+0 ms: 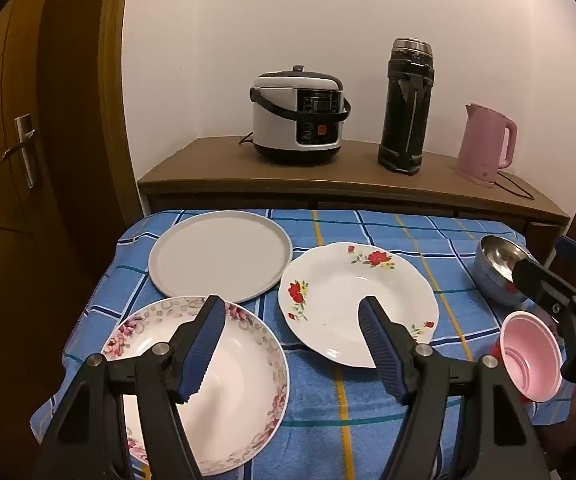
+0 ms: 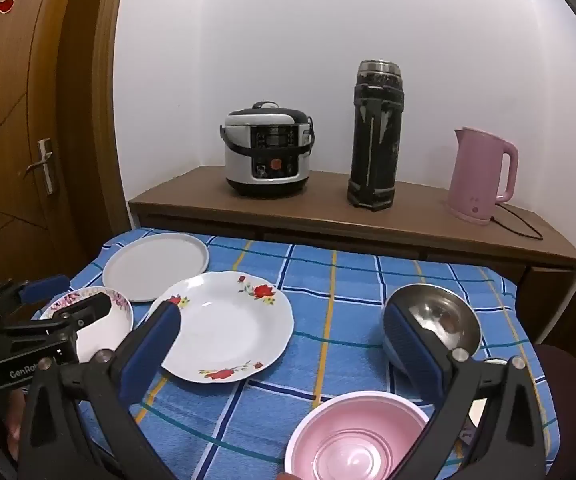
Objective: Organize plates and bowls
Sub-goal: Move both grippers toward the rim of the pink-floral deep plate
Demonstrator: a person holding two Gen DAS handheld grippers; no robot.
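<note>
Three plates [image 1: 355, 304] and two bowls [image 2: 431, 320] lie on the blue checked tablecloth [image 2: 347, 280]; both grippers, left gripper [image 1: 291, 312] and right gripper [image 2: 284, 320], hover spread, empty.

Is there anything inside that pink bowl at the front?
The pink bowl seems to hold a smaller clear bowl nested inside, with no food visible. Its near edge runs out of the picture, so that part is unseen.
</note>
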